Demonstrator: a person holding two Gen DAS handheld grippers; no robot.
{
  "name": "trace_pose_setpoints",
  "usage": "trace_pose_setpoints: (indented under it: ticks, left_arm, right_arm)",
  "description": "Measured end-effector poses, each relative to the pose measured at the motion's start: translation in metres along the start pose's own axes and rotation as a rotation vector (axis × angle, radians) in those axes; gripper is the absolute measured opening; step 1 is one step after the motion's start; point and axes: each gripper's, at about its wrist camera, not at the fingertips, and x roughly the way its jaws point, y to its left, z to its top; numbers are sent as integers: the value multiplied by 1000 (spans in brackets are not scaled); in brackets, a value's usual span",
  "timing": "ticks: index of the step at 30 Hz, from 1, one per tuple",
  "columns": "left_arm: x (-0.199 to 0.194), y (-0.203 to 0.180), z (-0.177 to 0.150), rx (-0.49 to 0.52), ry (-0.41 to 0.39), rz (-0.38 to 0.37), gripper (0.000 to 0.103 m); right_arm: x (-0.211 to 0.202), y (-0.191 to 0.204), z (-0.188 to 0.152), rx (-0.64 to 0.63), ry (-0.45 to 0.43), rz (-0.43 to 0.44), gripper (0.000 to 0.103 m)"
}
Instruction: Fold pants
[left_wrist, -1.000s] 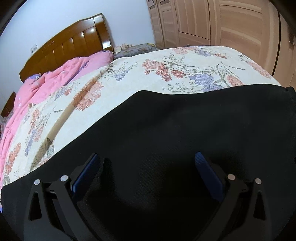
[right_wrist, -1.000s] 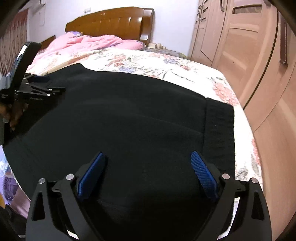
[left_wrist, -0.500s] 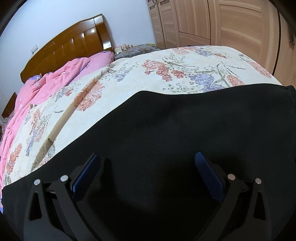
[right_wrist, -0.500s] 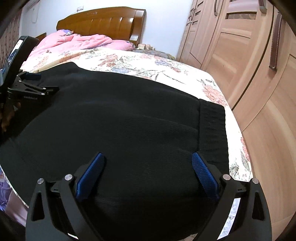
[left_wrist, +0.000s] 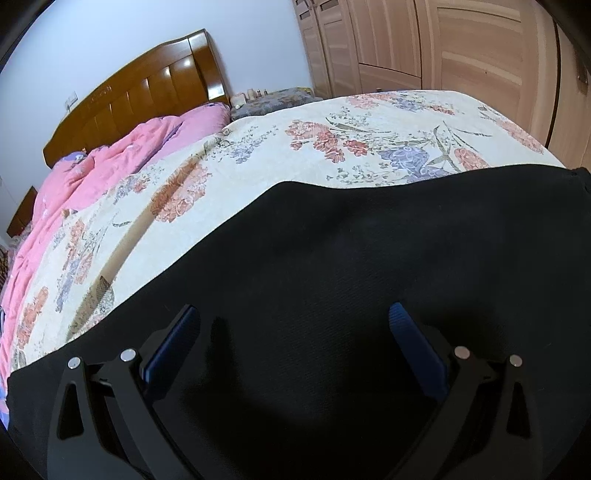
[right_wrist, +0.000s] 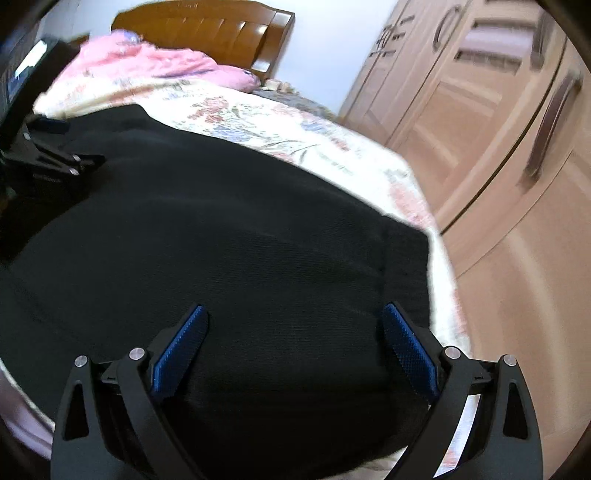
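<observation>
Black pants (left_wrist: 351, 266) lie spread flat across the near part of a bed with a floral cover (left_wrist: 332, 147). My left gripper (left_wrist: 293, 321) hovers open over the cloth, blue pads wide apart, nothing between them. In the right wrist view the same black pants (right_wrist: 221, 240) fill the middle, with the ribbed waistband (right_wrist: 406, 258) at the right near the bed's edge. Above the fabric close to that band, my right gripper (right_wrist: 293, 319) stands open and holds nothing. The left gripper (right_wrist: 51, 162) shows at the far left of the right wrist view, over the pants.
A pink quilt (left_wrist: 110, 158) is bunched by the wooden headboard (left_wrist: 140, 92). Wooden wardrobe doors (right_wrist: 498, 129) stand close along the bed's right side. A small bedside table (left_wrist: 273, 98) with several items sits beside the headboard.
The right wrist view has swung and tilted and is now blurred, with the right gripper shifted toward the waistband side. The left gripper has barely moved. Both stayed open.
</observation>
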Motion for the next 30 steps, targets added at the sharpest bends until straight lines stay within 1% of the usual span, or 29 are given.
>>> trace_pose_setpoints:
  ticks: [3, 4, 5, 7, 9, 15, 16, 17, 18, 19, 20, 21, 22, 24, 25, 26, 27, 28, 29, 30]
  left_arm:
    - [-9, 4, -4, -39, -11, 40, 102]
    - [-17, 8, -7, -68, -38, 48, 101]
    - [-23, 13, -9, -92, -60, 38, 101]
    - [-41, 31, -21, -173, -96, -18, 101]
    - [-51, 49, -33, -220, -105, -20, 101]
    - [-76, 108, -82, -306, -92, 69, 101]
    - [-79, 119, -91, -324, -88, 81, 101]
    - [-83, 129, -100, -341, -84, 93, 101]
    - [-86, 142, -111, -367, -82, 106, 101]
    - [-90, 156, -121, -397, -81, 112, 101]
    - [-93, 170, -130, -432, -80, 110, 101]
    - [-94, 181, -137, -457, -76, 106, 101]
    - [-94, 194, -144, -485, -69, 100, 101]
    - [-94, 216, -159, -527, -51, 106, 101]
    - [-94, 227, -167, -542, -39, 118, 101]
    - [-91, 236, -173, -556, -25, 123, 101]
    - [-87, 247, -182, -574, -6, 120, 101]
    - [-84, 256, -189, -583, -7, 92, 101]
    - [-85, 258, -193, -576, -22, 72, 101]
    - [-85, 258, -194, -550, -27, 69, 101]
  right_arm:
    - [-10, 3, 6, -21, -28, -15, 92]
    - [-14, 4, 9, -26, -38, -18, 92]
    - [-16, 5, 11, -32, -45, -21, 92]
    - [-22, 9, 15, -47, -59, -26, 92]
    - [-27, 14, 17, -62, -70, -23, 92]
    - [-38, 45, 37, -126, -98, -9, 92]
    - [-40, 53, 42, -141, -104, 6, 92]
    - [-42, 60, 48, -146, -110, 37, 92]
    - [-44, 67, 55, -134, -116, 126, 92]
    - [-45, 72, 63, -100, -117, 269, 92]
    - [-42, 75, 73, -53, -107, 432, 92]
    - [-38, 78, 80, -16, -95, 535, 92]
    - [-29, 83, 92, 29, -82, 620, 92]
    - [-13, 96, 107, 41, -54, 658, 92]
    - [-3, 103, 112, 37, -19, 675, 92]
    - [10, 110, 114, 25, 24, 669, 92]
    - [23, 116, 113, -2, 71, 629, 92]
    - [30, 124, 110, -29, 102, 584, 92]
    - [39, 125, 106, -49, 120, 549, 93]
    - [41, 120, 103, -33, 99, 579, 93]
